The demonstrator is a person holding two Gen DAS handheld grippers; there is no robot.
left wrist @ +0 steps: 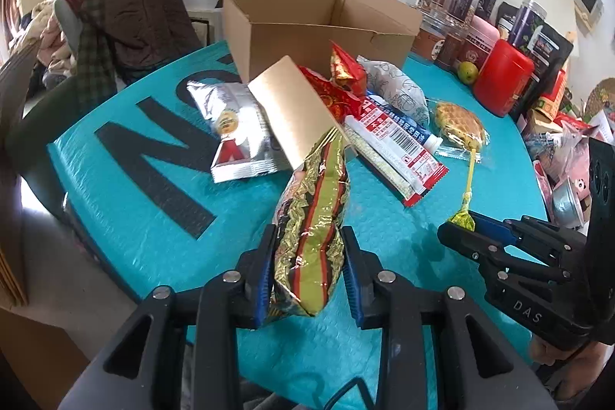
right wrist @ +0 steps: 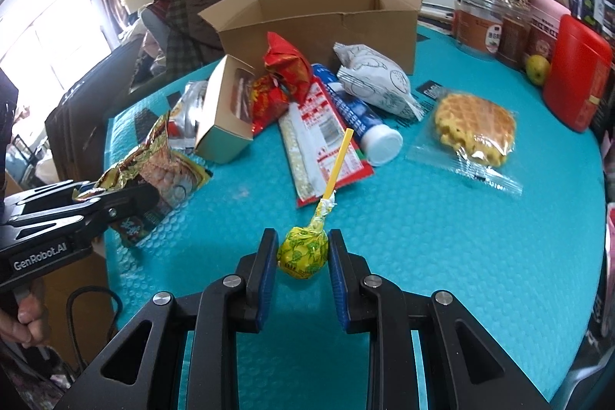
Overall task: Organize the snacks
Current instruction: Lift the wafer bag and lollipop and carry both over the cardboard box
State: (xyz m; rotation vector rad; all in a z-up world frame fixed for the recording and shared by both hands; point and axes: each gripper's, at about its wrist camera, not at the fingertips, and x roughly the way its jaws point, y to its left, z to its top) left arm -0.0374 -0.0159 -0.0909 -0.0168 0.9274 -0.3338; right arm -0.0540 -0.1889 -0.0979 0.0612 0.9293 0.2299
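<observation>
Two snacks are gripped: left gripper (left wrist: pixel 309 269) fingers pinch the foil snack bag (left wrist: pixel 311 218), right gripper (right wrist: pixel 301 271) fingers pinch the lollipop (right wrist: pixel 303 252), stick pointing toward the open cardboard box (right wrist: pixel 319 22) at the frame's top, beyond the worktop (right wrist: pixel 423 237) pile.

Both views were lit evenly by soft daylight, and in the right wrist view a window (right wrist: pixel 42 37) at the far left was blown out to white. Glare was thrown off the crinkled foil snack bag (left wrist: pixel 311 218), and only faint shadows were cast on the teal mat (right wrist: pixel 423 237). Strong fisheye bending and dark vignetting were seen at the corners, while the centre was kept reasonably sharp.
</observation>
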